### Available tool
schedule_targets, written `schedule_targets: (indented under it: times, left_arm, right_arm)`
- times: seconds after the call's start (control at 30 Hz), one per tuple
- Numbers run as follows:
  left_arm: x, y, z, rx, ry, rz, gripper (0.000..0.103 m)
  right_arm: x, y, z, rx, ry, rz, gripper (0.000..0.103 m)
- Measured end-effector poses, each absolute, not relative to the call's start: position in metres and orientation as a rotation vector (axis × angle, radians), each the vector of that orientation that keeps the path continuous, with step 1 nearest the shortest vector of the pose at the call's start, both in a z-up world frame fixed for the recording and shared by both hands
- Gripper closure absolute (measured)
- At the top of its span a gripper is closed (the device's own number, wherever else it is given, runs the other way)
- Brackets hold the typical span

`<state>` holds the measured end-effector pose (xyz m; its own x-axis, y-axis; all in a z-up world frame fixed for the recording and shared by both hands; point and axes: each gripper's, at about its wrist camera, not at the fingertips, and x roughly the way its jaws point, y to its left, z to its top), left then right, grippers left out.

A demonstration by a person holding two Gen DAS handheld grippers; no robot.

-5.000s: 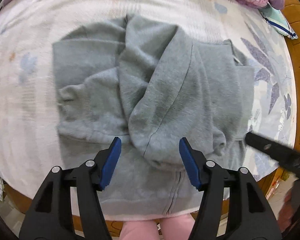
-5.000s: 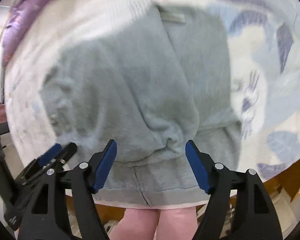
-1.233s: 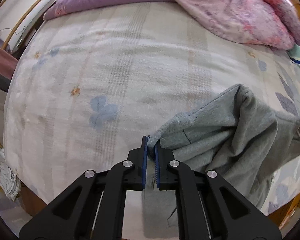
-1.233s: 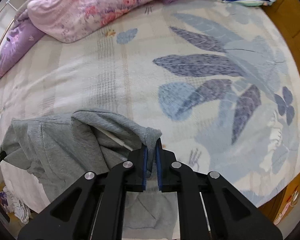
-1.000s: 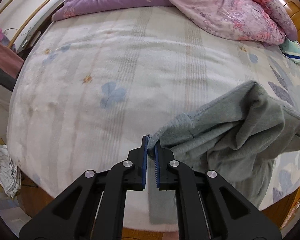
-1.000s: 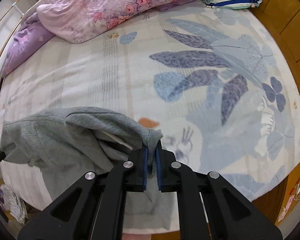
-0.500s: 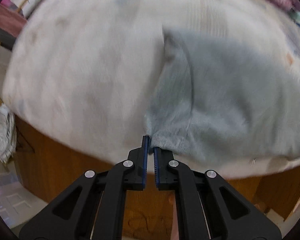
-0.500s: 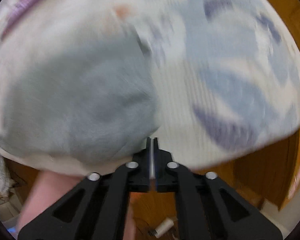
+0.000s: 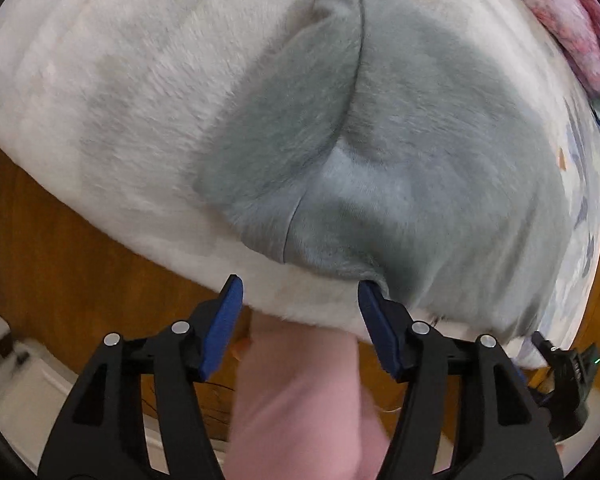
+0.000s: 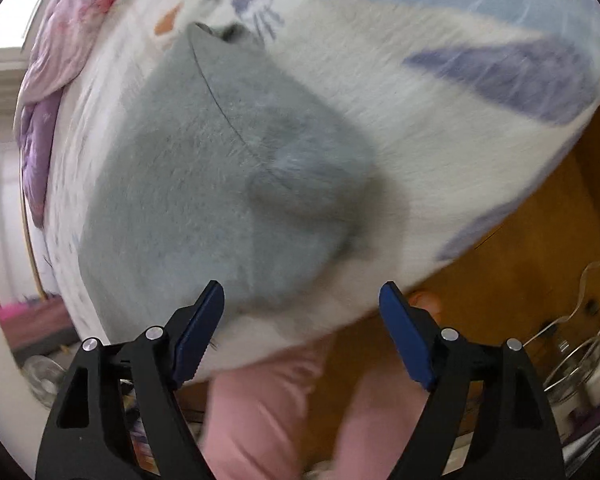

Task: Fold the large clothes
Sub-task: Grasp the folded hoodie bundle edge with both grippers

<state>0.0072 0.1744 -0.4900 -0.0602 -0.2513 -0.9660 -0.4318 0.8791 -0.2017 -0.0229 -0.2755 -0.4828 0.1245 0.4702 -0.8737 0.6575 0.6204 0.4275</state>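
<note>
Both grippers have let go. A second ago each blue-padded pair of jaws was pinched on a corner of the grey fleece zip-up garment [image 9: 400,152], holding it up off the bed. Now the left gripper [image 9: 298,312] has its jaws spread and opening, with only the white plush edge of the bed cover [image 9: 112,92] and a pink-clad leg [image 9: 300,400] showing between them. The garment's near hem lies just past its right pad, at 1 o'clock from the gap; contact there cannot be told.

The right gripper [image 10: 302,312] is likewise spread and opening. No cloth is clamped; the grey bundle's near edge sits just above the gap, toward 11 o'clock.

Judgement: the lengthwise fold has been carried over and laid down, so this fold step looks finished. What is left is probably smoothing or one more fold.

Garment now: a compact, doubled grey fleece block lying flat on the cover at the near edge of the bed. In the left view one flap overlaps the body from 11 o'clock, with a seam running down toward the hem. A small peak of cloth sticks up at the far end, 12 o'clock. In the right view a soft bulge shows at centre-right, so the layers are not fully flat. The pink floral quilt [image 9: 560,16] lies well apart, at 1 o'clock.
</note>
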Motion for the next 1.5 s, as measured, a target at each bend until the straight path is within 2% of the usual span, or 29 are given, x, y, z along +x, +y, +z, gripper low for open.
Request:
schedule_targets:
  times: [0.03, 0.07, 0.1, 0.13, 0.17, 0.2, 0.33, 0.5, 0.57, 0.6, 0.63, 0.67, 0.73, 0.9, 0.93, 0.97, 1.0, 1.03, 1.07, 1.17, 1.27, 1.33, 1.37, 1.4, 1.43, 1.47, 1.5]
  left_arm:
    - [0.007, 0.173, -0.495, -0.573, 1.646, 0.161, 0.045]
    - [0.010, 0.173, -0.501, -0.612, 1.622, 0.158, 0.062]
    - [0.013, 0.173, -0.504, -0.626, 1.610, 0.153, 0.103]
    - [0.016, 0.172, -0.508, -0.611, 1.630, 0.156, 0.103]
    - [0.019, 0.170, -0.509, -0.539, 1.675, 0.176, 0.103]
    - [0.019, 0.168, -0.505, -0.464, 1.692, 0.189, 0.103]
    - [0.005, 0.183, -0.494, -0.259, 1.702, 0.265, 0.103]
    - [-0.013, 0.223, -0.518, -0.356, 1.789, 0.319, 0.103]
    - [-0.013, 0.224, -0.499, -0.365, 1.734, 0.286, 0.102]
    - [-0.013, 0.224, -0.491, -0.355, 1.721, 0.267, 0.084]
    - [-0.012, 0.220, -0.483, -0.350, 1.726, 0.236, 0.063]
    - [-0.011, 0.215, -0.477, -0.370, 1.737, 0.194, 0.027]
    - [-0.009, 0.200, -0.467, -0.429, 1.715, 0.094, 0.025]
    - [0.006, 0.166, -0.488, -0.567, 1.718, 0.006, 0.025]
    - [0.007, 0.164, -0.499, -0.625, 1.708, 0.015, 0.034]
    - [0.004, 0.164, -0.505, -0.660, 1.685, 0.021, 0.084]
    - [0.008, 0.163, -0.513, -0.680, 1.678, 0.027, 0.093]
    - [0.013, 0.160, -0.516, -0.649, 1.697, 0.040, 0.094]
    - [0.016, 0.156, -0.511, -0.588, 1.708, 0.032, 0.095]
    - [0.009, 0.148, -0.494, -0.440, 1.702, -0.004, 0.096]
    - [0.000, 0.149, -0.503, -0.416, 1.735, 0.001, 0.096]
    - [0.001, 0.150, -0.520, -0.354, 1.757, -0.020, 0.089]
    - [0.001, 0.146, -0.522, -0.334, 1.779, -0.028, 0.085]
    - [0.005, 0.145, -0.515, -0.314, 1.795, -0.031, 0.082]
    - [0.010, 0.142, -0.506, -0.302, 1.787, -0.037, 0.081]
    - [0.012, 0.141, -0.491, -0.248, 1.772, -0.056, 0.070]
    - [0.014, 0.135, -0.481, -0.176, 1.762, -0.062, 0.064]
  right_arm:
    - [-0.015, -0.271, -0.492, 1.022, 1.514, -0.178, 0.026]
    - [-0.007, -0.268, -0.500, 1.037, 1.518, -0.191, 0.028]
    - [-0.001, -0.266, -0.506, 1.046, 1.519, -0.205, 0.036]
    - [0.004, -0.264, -0.509, 1.037, 1.521, -0.219, 0.073]
    - [0.011, -0.261, -0.511, 0.983, 1.565, -0.255, 0.091]
    - [0.016, -0.260, -0.508, 0.958, 1.593, -0.257, 0.094]
    - [0.009, -0.257, -0.478, 0.853, 1.628, -0.237, 0.095]
    - [0.003, -0.249, -0.517, 0.811, 1.718, -0.288, 0.094]
    - [0.016, -0.239, -0.517, 0.723, 1.744, -0.299, 0.084]
    - [0.018, -0.236, -0.510, 0.701, 1.761, -0.308, 0.077]
    - [0.016, -0.236, -0.503, 0.701, 1.771, -0.310, 0.053]
    - [0.013, -0.238, -0.492, 0.746, 1.767, -0.301, 0.031]
    - [0.006, -0.240, -0.473, 0.867, 1.717, -0.277, 0.025]
    - [0.004, -0.220, -0.478, 1.145, 1.683, -0.161, 0.025]
    - [0.008, -0.213, -0.488, 1.189, 1.671, -0.153, 0.025]
    - [0.013, -0.207, -0.499, 1.214, 1.663, -0.156, 0.032]
    - [0.019, -0.202, -0.510, 1.239, 1.669, -0.165, 0.045]
    - [0.022, -0.194, -0.516, 1.269, 1.690, -0.163, 0.074]
    - [0.023, -0.190, -0.520, 1.324, 1.696, -0.148, 0.086]
    - [0.022, -0.189, -0.503, 1.234, 1.725, -0.137, 0.089]
    - [0.012, -0.183, -0.504, 1.173, 1.785, -0.151, 0.094]
    - [0.010, -0.175, -0.526, 1.038, 1.884, -0.233, 0.098]
    - [0.013, -0.174, -0.535, 0.932, 1.942, -0.271, 0.093]
    - [0.012, -0.174, -0.538, 0.869, 1.995, -0.304, 0.093]
    - [0.009, -0.175, -0.534, 0.938, 1.979, -0.282, 0.093]
    - [0.009, -0.175, -0.528, 1.007, 1.946, -0.245, 0.089]
    - [0.010, -0.177, -0.513, 1.052, 1.904, -0.190, 0.085]
